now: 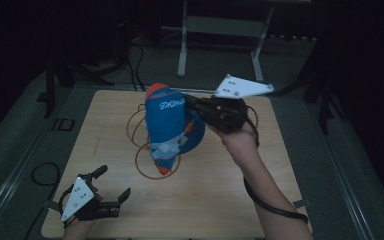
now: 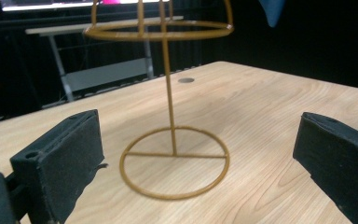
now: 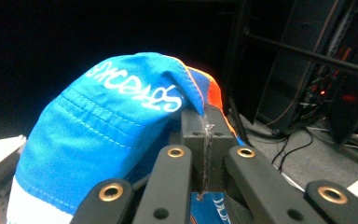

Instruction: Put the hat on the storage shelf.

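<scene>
Hanging from the clamped right hand-held gripper (image 1: 196, 104) at frame centre, the blue cap (image 1: 170, 127) sits just above the upright wire stand (image 1: 152, 162), its stem vertical, while the left hand-held gripper (image 1: 114, 184) gapes empty at lower left.

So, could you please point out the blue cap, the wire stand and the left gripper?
blue cap (image 1: 167, 120): high view, on its blue crown.
wire stand (image 2: 174, 161): left gripper view, on the bar across its round base.
left gripper (image 1: 114, 184): high view, midway between its open fingertips.
</scene>
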